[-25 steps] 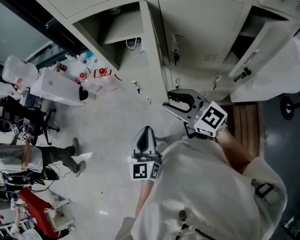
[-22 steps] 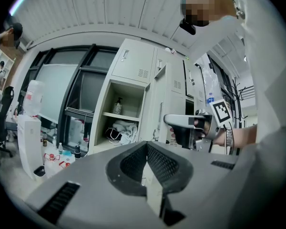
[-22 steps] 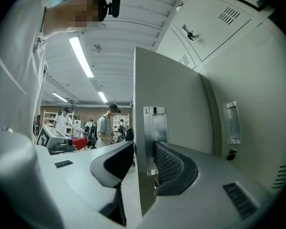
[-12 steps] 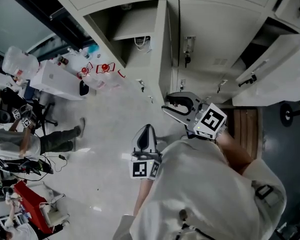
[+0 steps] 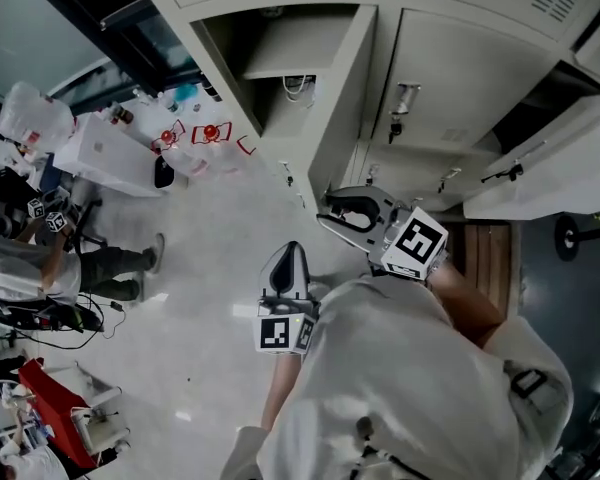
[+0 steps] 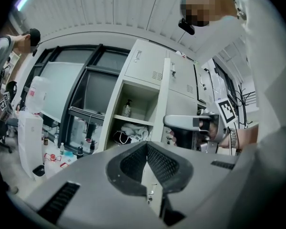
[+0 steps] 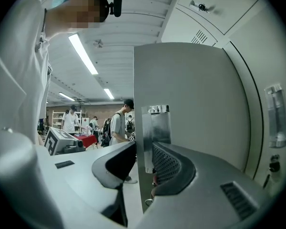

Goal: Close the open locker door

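Note:
The open locker door (image 5: 345, 93) is pale grey and stands out from its compartment (image 5: 280, 53), which holds a shelf and a white cable. In the right gripper view the door's free edge with its metal latch plate (image 7: 155, 128) stands between the jaws of my right gripper (image 7: 143, 154). Those jaws are closing around it, and a sliver of gap still shows at the left pad. In the head view the right gripper (image 5: 332, 208) sits at the door's lower edge. My left gripper (image 5: 289, 251) hangs lower and to the left, shut and holding nothing (image 6: 147, 147).
A second locker door (image 5: 545, 183) hangs open at the right, above a wooden pallet (image 5: 490, 253). A white box (image 5: 110, 153) and bottles stand left of the lockers. People (image 5: 40, 268) and cables are on the floor at far left.
The lockers have slid right and down in the head view, and more of the open door's face shows. The right gripper stays at the door's edge. The left gripper has barely moved.

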`<state>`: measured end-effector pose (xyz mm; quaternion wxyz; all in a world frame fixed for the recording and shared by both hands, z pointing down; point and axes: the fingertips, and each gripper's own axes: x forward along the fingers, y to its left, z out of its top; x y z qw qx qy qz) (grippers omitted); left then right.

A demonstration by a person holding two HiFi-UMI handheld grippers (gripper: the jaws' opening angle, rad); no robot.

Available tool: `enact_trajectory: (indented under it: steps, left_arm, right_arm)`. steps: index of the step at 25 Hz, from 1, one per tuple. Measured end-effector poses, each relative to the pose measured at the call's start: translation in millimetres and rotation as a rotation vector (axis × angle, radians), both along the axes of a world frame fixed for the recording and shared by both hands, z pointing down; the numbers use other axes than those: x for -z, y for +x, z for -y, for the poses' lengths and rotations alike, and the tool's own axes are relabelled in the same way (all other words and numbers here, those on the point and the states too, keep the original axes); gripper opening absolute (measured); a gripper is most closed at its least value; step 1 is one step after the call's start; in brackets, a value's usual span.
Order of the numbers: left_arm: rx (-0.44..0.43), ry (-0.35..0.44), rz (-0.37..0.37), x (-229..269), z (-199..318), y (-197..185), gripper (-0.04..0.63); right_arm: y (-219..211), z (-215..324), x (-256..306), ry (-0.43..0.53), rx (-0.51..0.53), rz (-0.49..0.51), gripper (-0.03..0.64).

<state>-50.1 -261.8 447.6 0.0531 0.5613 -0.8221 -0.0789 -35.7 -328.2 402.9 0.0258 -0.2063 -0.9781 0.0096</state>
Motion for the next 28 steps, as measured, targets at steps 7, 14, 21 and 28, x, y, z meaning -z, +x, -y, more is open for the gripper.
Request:
enact_trajectory:
  steps: [7, 14, 21, 28]
  left_arm:
    - [-0.004, -0.004, -0.012, -4, -8, -32, 0.008]
    - [0.006, -0.002, -0.017, -2, -17, -72, 0.008]
    - [-0.031, -0.002, -0.009, 0, -19, -110, 0.008]
    - [-0.062, -0.002, -0.019, -3, -28, -145, 0.008]
  right_arm:
    - [-39, -6, 2, -0.011, -0.033, -0.011, 0.110]
    - [-82, -7, 3, -0.005, -0.109, -0.028, 0.096]
    - [-121, 1, 3, -0.026, -0.251, -0.027, 0.091]
    - [-155, 13, 2, -0.042, -0.377, -0.054, 0.091]
